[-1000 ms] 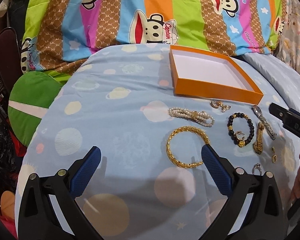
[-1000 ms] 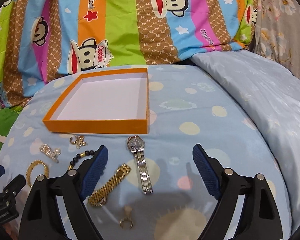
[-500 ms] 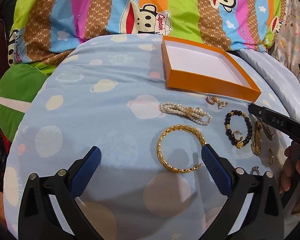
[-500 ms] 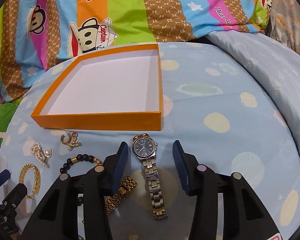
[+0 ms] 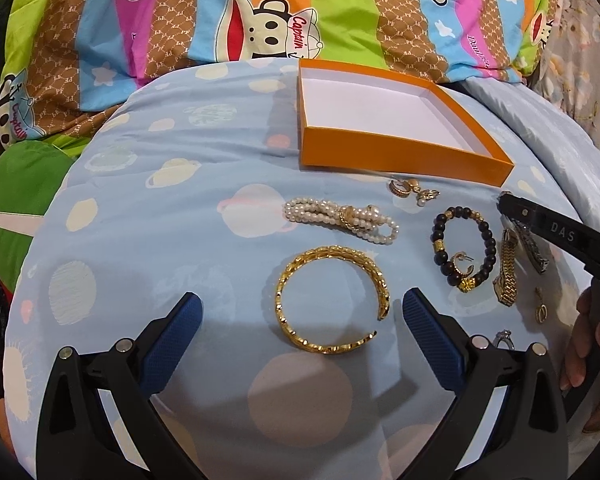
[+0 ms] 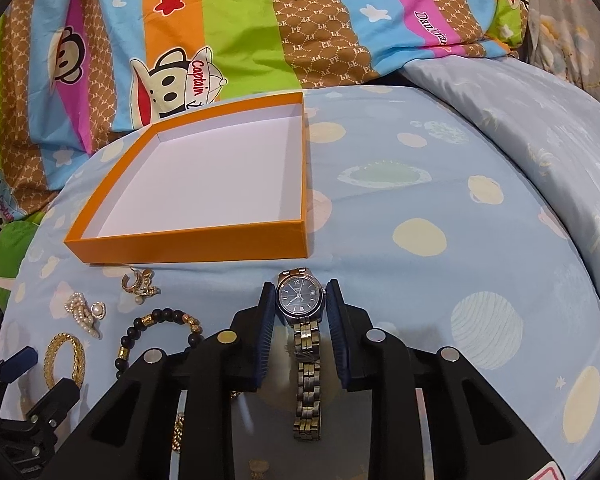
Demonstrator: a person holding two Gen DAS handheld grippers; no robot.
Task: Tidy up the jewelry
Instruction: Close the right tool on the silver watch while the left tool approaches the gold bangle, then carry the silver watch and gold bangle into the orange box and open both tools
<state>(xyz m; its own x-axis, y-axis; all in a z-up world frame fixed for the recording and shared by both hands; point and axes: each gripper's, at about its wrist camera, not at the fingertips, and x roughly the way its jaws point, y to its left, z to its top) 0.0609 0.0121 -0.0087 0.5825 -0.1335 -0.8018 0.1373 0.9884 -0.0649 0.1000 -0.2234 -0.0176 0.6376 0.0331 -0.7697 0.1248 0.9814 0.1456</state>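
Probably a home bedroom: cartoon-print quilt (image 6: 220,40) and planet-patterned bedsheet (image 6: 440,200).

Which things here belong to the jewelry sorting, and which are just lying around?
Job: orange box, watch between the right gripper pads, gold bangle, pearl bracelet, black bead bracelet.
Lying about: monkey-print quilt, green cushion.

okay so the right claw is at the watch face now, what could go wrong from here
1. The right claw has just been closing on the watch by its round case alone. The band trails loose toward the camera, so it may swing or slip out when lifted.
2. The orange box sits on soft bedding, so a bump could tilt it.
3. The gold bracelet lies close beside the watch and could get dragged.
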